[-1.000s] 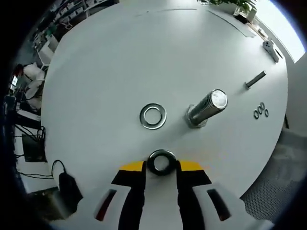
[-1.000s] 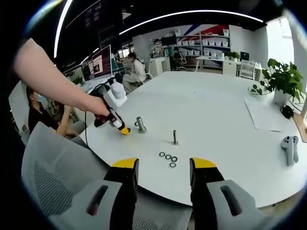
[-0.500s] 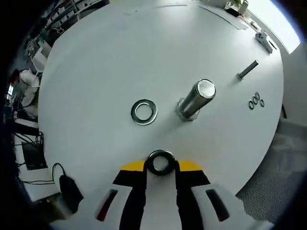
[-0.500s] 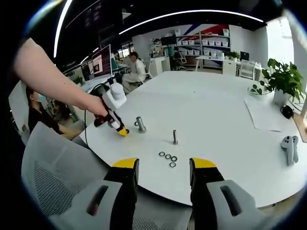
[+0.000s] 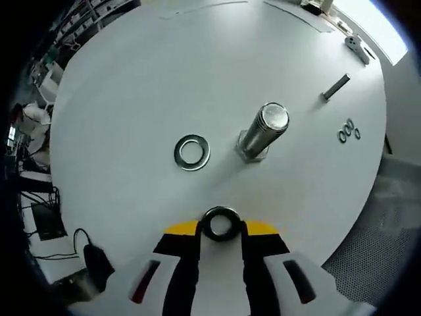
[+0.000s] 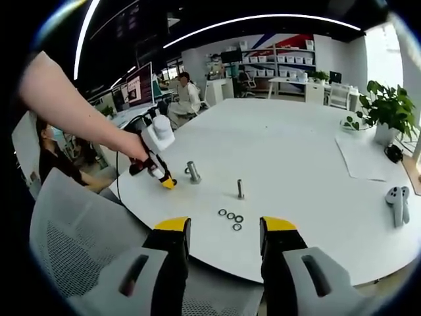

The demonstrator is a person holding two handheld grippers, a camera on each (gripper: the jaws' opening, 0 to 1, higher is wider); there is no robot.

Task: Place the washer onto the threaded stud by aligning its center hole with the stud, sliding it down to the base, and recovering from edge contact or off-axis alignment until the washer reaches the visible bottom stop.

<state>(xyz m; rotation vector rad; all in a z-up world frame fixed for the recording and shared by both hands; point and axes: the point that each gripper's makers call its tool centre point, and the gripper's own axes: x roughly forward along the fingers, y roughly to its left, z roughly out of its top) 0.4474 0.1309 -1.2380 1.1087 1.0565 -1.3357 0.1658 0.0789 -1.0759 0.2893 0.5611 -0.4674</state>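
In the left gripper view my left gripper (image 5: 221,225) is shut on a dark metal washer (image 5: 220,222), held above the white table (image 5: 131,79). A thick threaded stud (image 5: 262,133) stands upright on its hex base ahead and to the right. A second large washer (image 5: 192,152) lies flat left of the stud. In the right gripper view my right gripper (image 6: 220,227) stands open with nothing between its fingers, low over the table's near edge. There the left gripper (image 6: 166,181) shows, held by a person's hand just left of the thick stud (image 6: 192,171).
A thin bolt (image 6: 240,189) stands on the table with three small washers (image 6: 231,217) near it; the bolt (image 5: 335,87) and small washers (image 5: 348,130) also lie right of the stud. A white controller (image 6: 396,203), a potted plant (image 6: 387,112) and a mesh chair (image 6: 72,257) surround the table.
The left gripper has risen and pulled back a little with its washer, so the stud and flat washer sit higher and smaller in its view. The right gripper has stayed still.
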